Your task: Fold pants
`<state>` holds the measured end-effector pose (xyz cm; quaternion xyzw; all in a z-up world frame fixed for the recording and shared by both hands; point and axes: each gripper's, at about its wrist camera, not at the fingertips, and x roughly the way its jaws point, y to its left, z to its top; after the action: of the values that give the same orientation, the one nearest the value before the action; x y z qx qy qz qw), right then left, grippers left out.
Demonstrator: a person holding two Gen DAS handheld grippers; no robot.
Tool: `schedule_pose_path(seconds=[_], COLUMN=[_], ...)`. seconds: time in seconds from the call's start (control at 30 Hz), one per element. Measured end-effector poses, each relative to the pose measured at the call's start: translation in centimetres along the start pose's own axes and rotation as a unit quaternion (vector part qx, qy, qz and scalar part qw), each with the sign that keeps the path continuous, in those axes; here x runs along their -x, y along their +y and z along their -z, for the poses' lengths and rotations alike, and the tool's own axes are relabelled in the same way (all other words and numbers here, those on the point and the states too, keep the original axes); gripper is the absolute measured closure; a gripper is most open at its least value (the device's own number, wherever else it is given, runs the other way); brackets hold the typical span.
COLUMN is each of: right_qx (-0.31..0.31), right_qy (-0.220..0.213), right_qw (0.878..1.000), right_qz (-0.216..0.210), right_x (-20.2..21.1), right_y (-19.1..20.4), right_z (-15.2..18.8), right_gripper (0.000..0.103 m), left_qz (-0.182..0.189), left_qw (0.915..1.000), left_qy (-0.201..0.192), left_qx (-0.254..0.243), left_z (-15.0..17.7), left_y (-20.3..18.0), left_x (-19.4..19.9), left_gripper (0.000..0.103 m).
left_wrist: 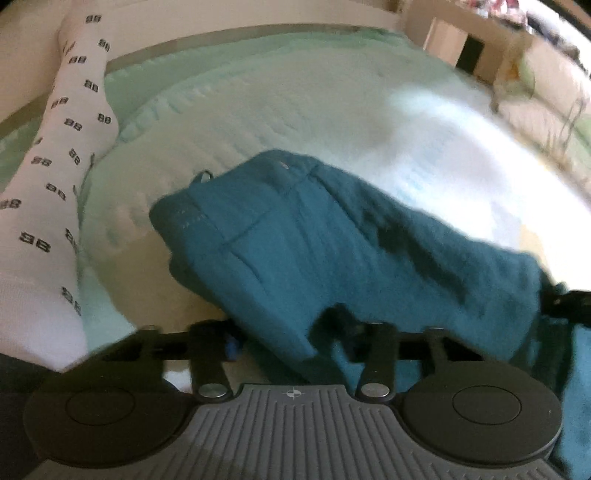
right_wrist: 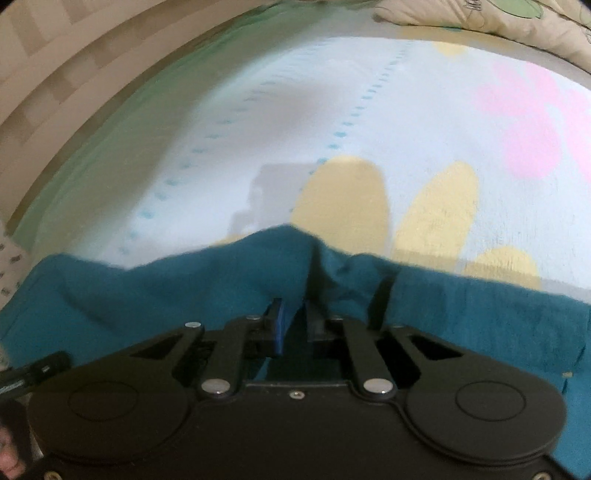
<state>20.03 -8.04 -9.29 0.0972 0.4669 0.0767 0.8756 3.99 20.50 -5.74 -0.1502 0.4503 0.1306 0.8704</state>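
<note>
The teal pants (left_wrist: 295,243) lie crumpled on the bed, waistband to the far left, cloth running right and down over my left gripper (left_wrist: 295,343). Its jaws stand wide apart, and the cloth drapes over the right finger; no grip shows. In the right wrist view the teal pants (right_wrist: 147,291) stretch across the frame. My right gripper (right_wrist: 295,317) is shut on a raised fold of the pants, the cloth pinched between the fingers and lifted into a peak.
The bed sheet (right_wrist: 332,110) is pale with yellow and pink blotches and dotted lines. A white patterned sleeve or leg (left_wrist: 48,177) stands at the left. A quilt (right_wrist: 498,22) lies at the far right. Furniture (left_wrist: 469,48) stands beyond the bed.
</note>
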Motion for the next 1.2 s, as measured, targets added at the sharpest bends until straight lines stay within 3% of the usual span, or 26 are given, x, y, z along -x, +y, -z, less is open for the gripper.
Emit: schedule_pose_path(seconds=[0.07, 0.1, 0.3, 0.5, 0.67, 0.7, 0.83, 0.97, 1.2], right_qx=[0.001, 0.002, -0.01, -0.012, -0.014, -0.014, -0.011, -0.061, -0.158], right_qy=[0.001, 0.0, -0.02, 0.011, 0.058, 0.075, 0.054, 0.019, -0.007], right_qw=[1.0, 1.0, 0.999, 0.998, 0.997, 0.996, 0.997, 0.997, 0.987], right_qz=[0.002, 0.002, -0.037, -0.055, -0.046, -0.046, -0.06, -0.048, 0.006], right_x=[-0.2, -0.2, 4.0, 8.2, 8.5, 8.0, 9.4, 11.7, 14.3], right_y=[0.0, 0.1, -0.2, -1.2, -1.8, -1.9, -2.5, -6.4, -15.6], right_z=[-0.5, -0.8, -0.3, 5.1, 10.4, 11.2, 11.8, 10.9, 11.8], right_gripper=[0.092, 0.091, 0.083, 0.081, 0.081, 0.081, 0.081, 0.08, 0.076], left_qz=[0.033, 0.038, 0.022, 0.041, 0.062, 0.068, 0.089, 0.126, 0.207], left_qw=[0.9991, 0.9987, 0.9988, 0.993, 0.9836, 0.9812, 0.9684, 0.9478, 0.9147], left_qy=[-0.001, -0.003, -0.043, -0.092, -0.125, -0.13, -0.147, -0.154, -0.085], left_qx=[0.027, 0.034, -0.013, -0.062, -0.113, -0.125, -0.181, -0.249, -0.337], left_z=[-0.1, -0.2, -0.4, -1.6, -1.7, -1.5, -0.6, 1.5, 8.5], left_y=[0.5, 0.5, -1.7, -4.7, -8.8, -9.7, -13.8, -19.5, -30.6], left_x=[0.0, 0.1, 2.4, 7.0, 10.4, 11.1, 13.1, 13.9, 10.1], left_gripper=[0.09, 0.09, 0.095, 0.095, 0.095, 0.095, 0.095, 0.095, 0.092])
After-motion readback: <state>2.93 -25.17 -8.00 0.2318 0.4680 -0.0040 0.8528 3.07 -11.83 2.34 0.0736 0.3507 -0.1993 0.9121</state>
